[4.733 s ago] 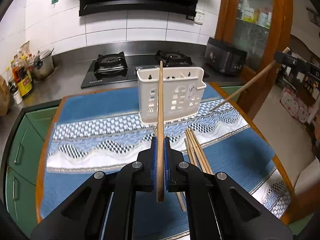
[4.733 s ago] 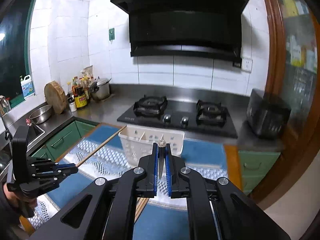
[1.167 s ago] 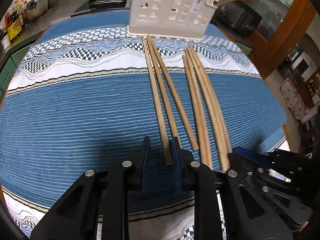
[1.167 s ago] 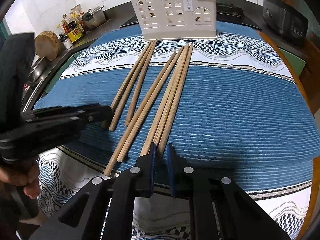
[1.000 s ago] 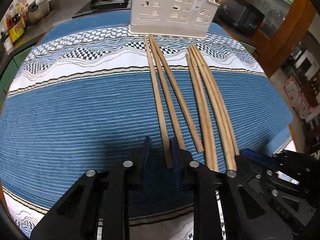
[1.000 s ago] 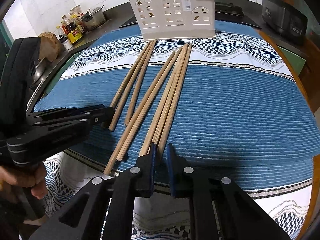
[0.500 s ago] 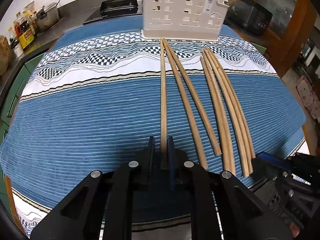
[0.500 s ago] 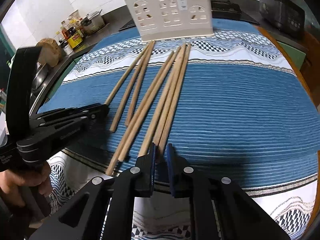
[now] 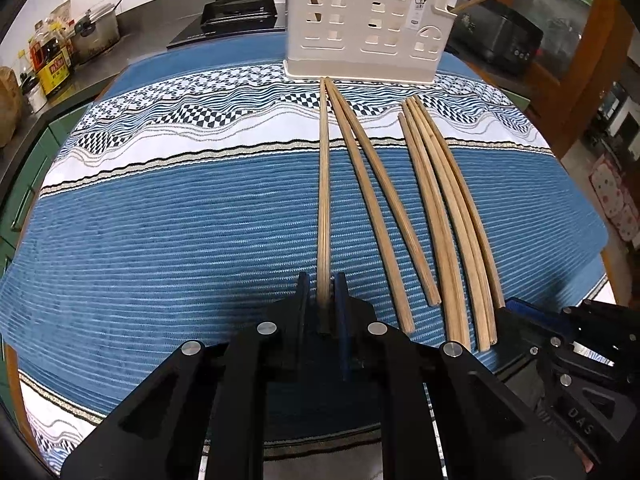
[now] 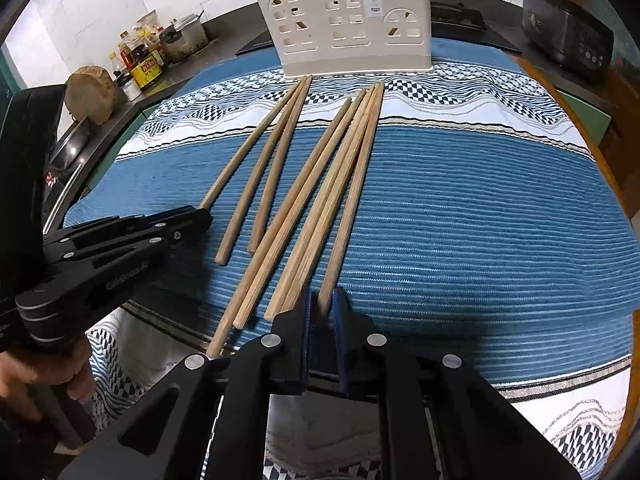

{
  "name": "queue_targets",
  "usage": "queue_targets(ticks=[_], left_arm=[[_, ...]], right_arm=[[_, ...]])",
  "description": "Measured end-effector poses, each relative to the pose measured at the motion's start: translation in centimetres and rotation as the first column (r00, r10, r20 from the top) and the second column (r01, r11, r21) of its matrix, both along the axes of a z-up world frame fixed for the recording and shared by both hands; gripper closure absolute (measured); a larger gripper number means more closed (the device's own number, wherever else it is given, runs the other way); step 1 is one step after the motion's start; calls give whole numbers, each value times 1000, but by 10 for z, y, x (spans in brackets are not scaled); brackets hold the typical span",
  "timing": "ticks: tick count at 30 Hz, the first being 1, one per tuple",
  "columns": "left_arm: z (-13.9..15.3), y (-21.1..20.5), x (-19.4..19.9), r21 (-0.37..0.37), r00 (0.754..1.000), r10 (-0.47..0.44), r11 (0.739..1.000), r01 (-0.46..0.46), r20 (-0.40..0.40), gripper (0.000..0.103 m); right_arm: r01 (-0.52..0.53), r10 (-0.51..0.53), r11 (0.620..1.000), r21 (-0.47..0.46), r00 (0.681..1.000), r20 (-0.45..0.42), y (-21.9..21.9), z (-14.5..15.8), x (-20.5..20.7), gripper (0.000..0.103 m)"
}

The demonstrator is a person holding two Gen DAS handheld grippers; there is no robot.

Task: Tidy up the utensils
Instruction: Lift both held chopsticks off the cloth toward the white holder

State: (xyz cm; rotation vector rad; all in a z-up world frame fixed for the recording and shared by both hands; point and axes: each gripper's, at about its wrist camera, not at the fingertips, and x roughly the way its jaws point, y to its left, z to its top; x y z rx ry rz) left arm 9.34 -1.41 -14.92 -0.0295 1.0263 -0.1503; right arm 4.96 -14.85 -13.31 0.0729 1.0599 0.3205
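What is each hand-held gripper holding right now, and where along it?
Left hand-held gripper pinches the leftmost chopstick at its near end. Right hand-held gripper pinches the rightmost chopstick at its near end. Both chopsticks still lie on the cloth.

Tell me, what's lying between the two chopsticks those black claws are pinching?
Six loose chopsticks on the blue cloth, seen in the right wrist view.

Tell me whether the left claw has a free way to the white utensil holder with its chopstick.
Probably yes. The left claw is shut on the leftmost chopstick, which points at the holder; only bare cloth lies alongside.
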Motion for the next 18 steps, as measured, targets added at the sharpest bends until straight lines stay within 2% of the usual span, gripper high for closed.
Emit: queue_targets(ticks=[6, 10, 14, 15, 18], left_arm=[[-1, 4, -1, -33, 1000, 1, 999, -1, 7, 92], [-2, 2, 2, -32, 1000, 0, 999, 1, 7, 93], [-2, 3, 4, -38, 1000, -6, 999, 6, 11, 95], [0, 4, 4, -37, 1000, -4, 999, 5, 10, 98], [3, 6, 4, -47, 1000, -15, 999, 15, 10, 98]], right_arm=[[40, -40, 999, 6, 999, 8, -13, 0, -1, 95], [31, -30, 999, -16, 999, 33, -10, -1, -1, 94], [16, -16, 1000, 2, 999, 39, -13, 0, -1, 95], [17, -17, 1000, -10, 998, 53, -14, 3, -1, 95], [9, -5, 999, -42, 994, 108, -18, 16, -6, 96]])
